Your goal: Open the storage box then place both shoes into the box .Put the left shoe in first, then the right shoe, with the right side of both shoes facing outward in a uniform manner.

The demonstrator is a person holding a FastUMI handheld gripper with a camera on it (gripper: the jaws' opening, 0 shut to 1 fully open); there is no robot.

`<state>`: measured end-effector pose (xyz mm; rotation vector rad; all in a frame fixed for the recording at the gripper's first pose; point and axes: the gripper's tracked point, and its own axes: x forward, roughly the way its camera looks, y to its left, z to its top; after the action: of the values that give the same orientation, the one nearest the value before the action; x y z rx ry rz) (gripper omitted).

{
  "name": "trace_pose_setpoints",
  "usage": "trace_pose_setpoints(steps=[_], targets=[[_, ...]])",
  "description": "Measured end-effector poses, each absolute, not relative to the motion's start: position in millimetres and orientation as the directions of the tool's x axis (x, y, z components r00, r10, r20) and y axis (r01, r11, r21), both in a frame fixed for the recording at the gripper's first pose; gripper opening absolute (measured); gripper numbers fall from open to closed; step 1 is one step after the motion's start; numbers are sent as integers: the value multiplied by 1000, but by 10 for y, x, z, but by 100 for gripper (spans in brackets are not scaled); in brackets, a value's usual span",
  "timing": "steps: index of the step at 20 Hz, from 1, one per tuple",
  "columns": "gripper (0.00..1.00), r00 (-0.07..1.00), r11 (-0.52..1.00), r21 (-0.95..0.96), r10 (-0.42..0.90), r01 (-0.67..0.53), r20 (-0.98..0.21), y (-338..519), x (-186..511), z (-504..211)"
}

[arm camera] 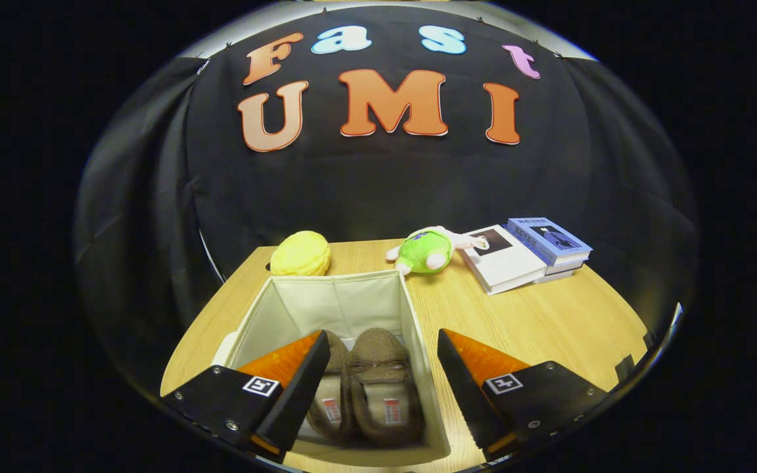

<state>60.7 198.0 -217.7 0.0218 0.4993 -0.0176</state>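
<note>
The tongs [378,387] hang wide apart and empty above the open cream fabric storage box [336,302] on the desk [536,322]; both brown fuzzy slippers [368,387] lie inside, side by side, so placement looks finished.

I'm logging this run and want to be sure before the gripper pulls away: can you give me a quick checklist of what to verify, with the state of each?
1. Storage box open: ok.
2. Both shoes inside the box, left-hand shoe and right-hand shoe side by side: ok.
3. Gripper open and holding nothing: ok, fingers spread above the box.
4. Right sides of both shoes facing outward: cannot tell from this angle.
5. Box standing upright on the table: ok.
6. Plush toy, yellow toy and books apart from the box: ok.
</note>
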Motion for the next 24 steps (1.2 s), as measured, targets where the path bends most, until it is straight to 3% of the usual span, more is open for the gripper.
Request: trace_pose_setpoints(steps=[14,24], targets=[[98,965,998,-60,-13,-3,-260,845,-35,-1252],[98,987,995,11,-96,98,-127,-154,-567,-820]])
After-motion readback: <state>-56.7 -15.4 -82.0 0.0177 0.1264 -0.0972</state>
